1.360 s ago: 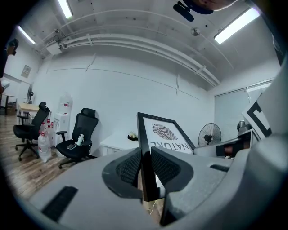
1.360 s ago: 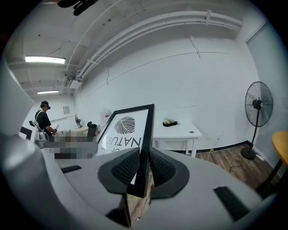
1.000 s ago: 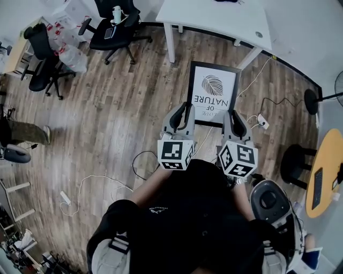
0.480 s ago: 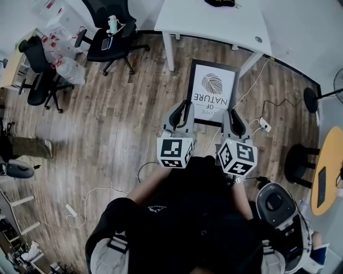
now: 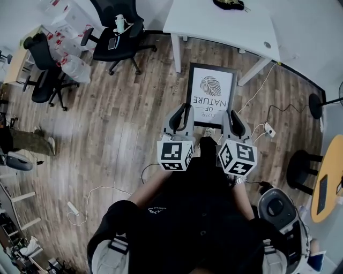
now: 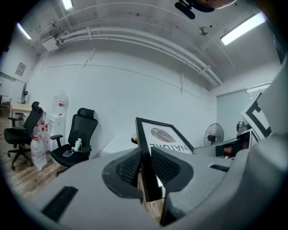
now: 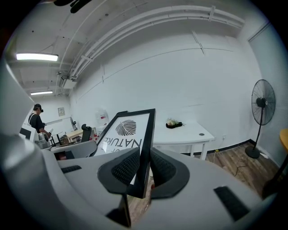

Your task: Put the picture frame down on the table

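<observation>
A black picture frame [image 5: 210, 93] with a white leaf print and the word NATURE hangs flat above the wooden floor, in front of me. My left gripper [image 5: 182, 114] is shut on its near left edge and my right gripper [image 5: 235, 119] on its near right edge. In the left gripper view the frame [image 6: 164, 137] rises between the jaws of the left gripper [image 6: 145, 168]. The right gripper view shows the frame [image 7: 128, 128] clamped the same way in the right gripper [image 7: 145, 170]. The white table [image 5: 225, 24] stands just beyond the frame's far edge.
A dark object [image 5: 228, 4] lies at the table's far edge. Two black office chairs [image 5: 119, 28] [image 5: 45, 69] stand to the left. Cables [image 5: 102, 192] run over the floor. A black stool [image 5: 300, 167] and a standing fan [image 7: 258, 108] are on the right.
Both grippers still hold the frame as before. The table has come a little nearer, and its near edge now lies close to the frame's far edge.
</observation>
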Demonstrator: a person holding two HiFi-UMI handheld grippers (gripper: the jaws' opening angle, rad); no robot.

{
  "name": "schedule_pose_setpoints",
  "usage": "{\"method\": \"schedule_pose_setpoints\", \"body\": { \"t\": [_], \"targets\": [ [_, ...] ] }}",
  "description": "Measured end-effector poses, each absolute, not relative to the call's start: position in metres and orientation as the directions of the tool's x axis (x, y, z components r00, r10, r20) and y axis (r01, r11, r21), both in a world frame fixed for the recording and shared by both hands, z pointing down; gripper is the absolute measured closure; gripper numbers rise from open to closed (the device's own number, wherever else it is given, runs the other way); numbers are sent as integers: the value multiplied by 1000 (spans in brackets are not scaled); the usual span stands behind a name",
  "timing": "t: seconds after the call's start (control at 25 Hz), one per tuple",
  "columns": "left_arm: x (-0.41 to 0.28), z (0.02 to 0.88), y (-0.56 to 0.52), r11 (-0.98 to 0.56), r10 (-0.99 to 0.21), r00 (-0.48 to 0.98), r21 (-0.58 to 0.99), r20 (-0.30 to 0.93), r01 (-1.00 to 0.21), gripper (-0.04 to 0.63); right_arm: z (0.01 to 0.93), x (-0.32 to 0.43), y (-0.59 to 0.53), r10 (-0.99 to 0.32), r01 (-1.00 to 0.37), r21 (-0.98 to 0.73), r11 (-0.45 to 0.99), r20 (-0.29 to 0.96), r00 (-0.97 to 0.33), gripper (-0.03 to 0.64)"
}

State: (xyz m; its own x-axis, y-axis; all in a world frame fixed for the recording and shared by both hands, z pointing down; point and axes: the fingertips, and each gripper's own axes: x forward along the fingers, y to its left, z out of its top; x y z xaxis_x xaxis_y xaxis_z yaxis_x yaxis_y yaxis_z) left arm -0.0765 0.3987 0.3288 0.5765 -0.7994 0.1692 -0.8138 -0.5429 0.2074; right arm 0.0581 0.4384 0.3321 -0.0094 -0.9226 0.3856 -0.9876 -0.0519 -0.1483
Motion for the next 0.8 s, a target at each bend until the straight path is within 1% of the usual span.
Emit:
{"method": "schedule_pose_setpoints", "body": {
  "t": [0.44,0.64,0.8],
  "targets": [
    [-92,334,345,-449,-857,481,190,187,-873,522,340,46,369,-911,-985,-159,61,395,-120,549],
    [-85,339,314,-414,-869,449,191,207,-890,520,345,54,333,-900,-981,-169,95,407,-157,548],
    [-68,341,284,-407,-871,442,190,214,-894,520,348,72,299,-894,-981,-171,90,420,-155,548]
  ]
}}
